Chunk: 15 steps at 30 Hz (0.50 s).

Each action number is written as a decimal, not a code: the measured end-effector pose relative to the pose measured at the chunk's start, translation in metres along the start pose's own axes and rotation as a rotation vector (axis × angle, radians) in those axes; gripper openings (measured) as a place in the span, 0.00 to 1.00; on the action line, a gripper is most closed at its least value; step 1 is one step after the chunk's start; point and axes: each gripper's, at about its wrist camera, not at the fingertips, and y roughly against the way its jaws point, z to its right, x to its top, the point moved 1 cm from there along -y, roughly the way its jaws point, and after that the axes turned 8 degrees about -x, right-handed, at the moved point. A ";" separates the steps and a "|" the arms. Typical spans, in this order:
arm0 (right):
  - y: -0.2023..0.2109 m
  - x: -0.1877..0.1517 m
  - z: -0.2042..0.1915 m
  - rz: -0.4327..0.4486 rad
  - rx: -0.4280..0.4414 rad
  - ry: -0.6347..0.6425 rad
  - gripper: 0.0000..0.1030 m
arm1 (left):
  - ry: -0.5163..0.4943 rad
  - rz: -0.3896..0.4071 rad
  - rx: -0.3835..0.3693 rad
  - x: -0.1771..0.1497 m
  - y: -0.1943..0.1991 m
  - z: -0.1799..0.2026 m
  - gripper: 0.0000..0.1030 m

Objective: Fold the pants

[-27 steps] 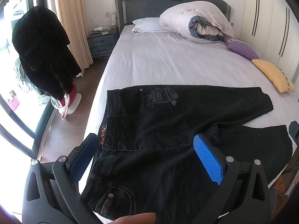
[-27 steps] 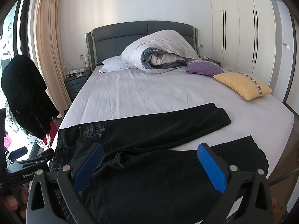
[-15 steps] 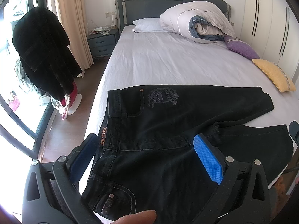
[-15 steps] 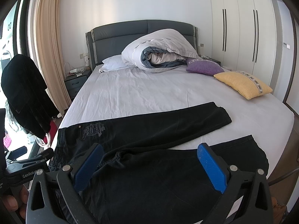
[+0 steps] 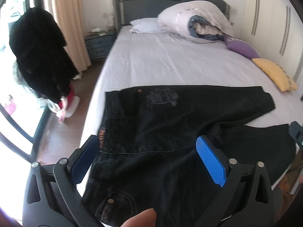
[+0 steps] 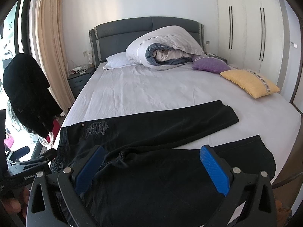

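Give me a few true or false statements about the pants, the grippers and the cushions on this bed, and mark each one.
1. The black pants lie spread on the bed. True.
2. The left gripper is clamped on the waistband. False: its jaws stand open, holding nothing.
3. The right gripper is open. True.
4. The two legs are stacked together. False: they lie apart, sheet showing between them.
5. The yellow cushion sits beside the purple cushion. True.

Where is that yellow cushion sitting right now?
The yellow cushion lies on the right side of the bed, just nearer than the purple cushion and beyond the spread black pants.
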 end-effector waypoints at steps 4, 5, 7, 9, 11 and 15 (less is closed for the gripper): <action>-0.008 0.007 0.005 -0.024 0.036 0.023 1.00 | -0.013 -0.046 -0.252 0.001 -0.019 -0.004 1.00; -0.011 0.010 0.005 -0.031 0.047 0.037 1.00 | -0.013 -0.078 -0.276 0.001 -0.025 -0.004 1.00; -0.020 0.016 0.006 -0.054 0.072 0.069 1.00 | -0.023 -0.128 -0.279 0.000 -0.038 -0.008 1.00; -0.032 0.024 0.007 -0.080 0.101 0.104 1.00 | -0.051 -0.142 -0.268 0.004 -0.044 -0.012 1.00; -0.045 0.032 0.008 -0.101 0.131 0.150 1.00 | -0.083 -0.133 -0.246 0.018 -0.049 -0.019 1.00; -0.075 0.050 0.004 -0.129 0.158 0.261 0.99 | -0.162 -0.089 -0.202 0.065 -0.068 -0.048 1.00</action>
